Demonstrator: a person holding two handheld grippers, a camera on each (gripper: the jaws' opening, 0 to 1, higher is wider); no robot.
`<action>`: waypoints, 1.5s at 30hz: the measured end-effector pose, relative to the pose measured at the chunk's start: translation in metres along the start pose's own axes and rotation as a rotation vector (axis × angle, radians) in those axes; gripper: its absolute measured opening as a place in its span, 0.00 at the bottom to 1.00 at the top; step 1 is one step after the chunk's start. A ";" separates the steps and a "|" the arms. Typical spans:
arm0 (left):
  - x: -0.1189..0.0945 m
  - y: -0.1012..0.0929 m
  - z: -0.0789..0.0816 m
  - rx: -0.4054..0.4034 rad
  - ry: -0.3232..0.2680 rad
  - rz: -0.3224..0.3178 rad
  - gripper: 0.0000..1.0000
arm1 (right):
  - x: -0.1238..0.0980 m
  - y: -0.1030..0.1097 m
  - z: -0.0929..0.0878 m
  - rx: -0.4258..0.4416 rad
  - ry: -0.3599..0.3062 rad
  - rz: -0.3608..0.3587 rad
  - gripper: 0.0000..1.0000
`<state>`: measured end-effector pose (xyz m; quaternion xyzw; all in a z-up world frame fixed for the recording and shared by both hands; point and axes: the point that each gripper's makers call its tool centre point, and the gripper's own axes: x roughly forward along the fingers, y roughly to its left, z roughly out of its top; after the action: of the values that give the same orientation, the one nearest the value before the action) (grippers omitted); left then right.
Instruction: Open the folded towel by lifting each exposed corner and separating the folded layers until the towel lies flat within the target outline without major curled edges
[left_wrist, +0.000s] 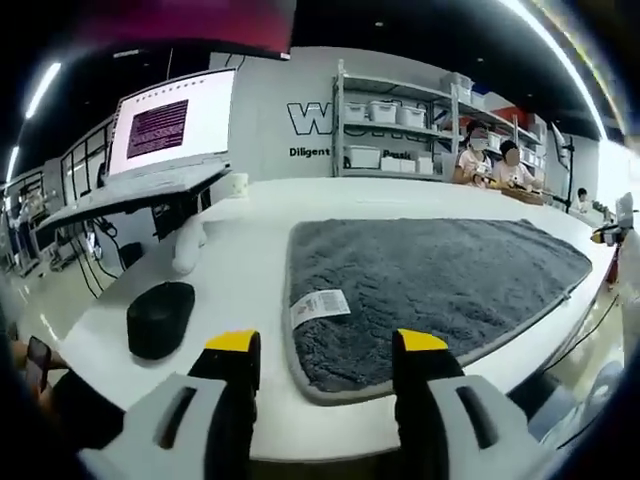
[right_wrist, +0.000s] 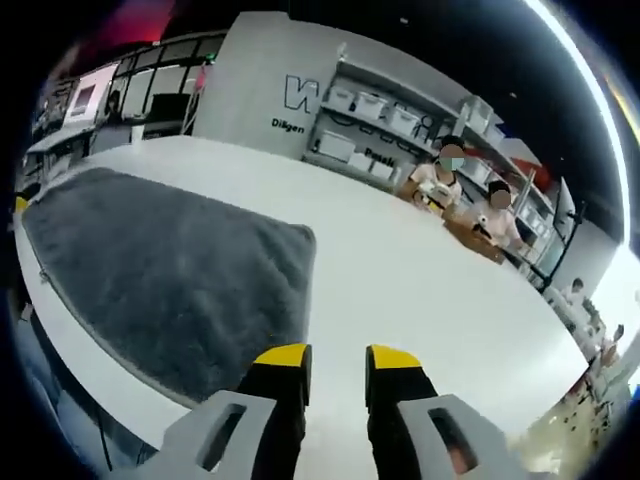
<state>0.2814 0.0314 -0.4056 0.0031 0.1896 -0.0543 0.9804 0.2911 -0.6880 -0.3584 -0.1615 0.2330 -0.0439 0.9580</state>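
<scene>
A grey fluffy towel (left_wrist: 440, 275) lies spread on the white table (left_wrist: 250, 270), with a white label (left_wrist: 320, 306) face up at its near left corner. My left gripper (left_wrist: 326, 345) hangs just short of the towel's near edge. Its yellow-tipped jaws stand wide apart with nothing between them. In the right gripper view the same towel (right_wrist: 170, 265) lies to the left. My right gripper (right_wrist: 338, 358) is over bare table (right_wrist: 400, 280) just off the towel's near right corner, jaws a narrow gap apart and holding nothing.
A black oval object (left_wrist: 160, 318) and a white object (left_wrist: 188, 245) sit on the table left of the towel. A screen on a stand (left_wrist: 170, 130) is at the far left. Shelves with boxes (left_wrist: 395, 130) and seated people (right_wrist: 450, 185) are behind the table.
</scene>
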 end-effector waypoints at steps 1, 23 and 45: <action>0.000 -0.002 0.001 -0.001 -0.005 -0.006 0.55 | 0.001 -0.002 0.004 -0.005 -0.002 0.002 0.14; 0.006 -0.042 0.006 0.041 0.005 -0.124 0.99 | 0.072 0.007 0.097 -0.090 -0.094 0.189 0.10; -0.004 -0.052 0.011 0.026 0.011 -0.116 0.99 | 0.202 0.042 0.093 -0.079 0.035 0.376 0.07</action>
<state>0.2766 -0.0200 -0.3935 0.0052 0.1939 -0.1133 0.9744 0.5135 -0.6533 -0.3813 -0.1518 0.2773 0.1423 0.9380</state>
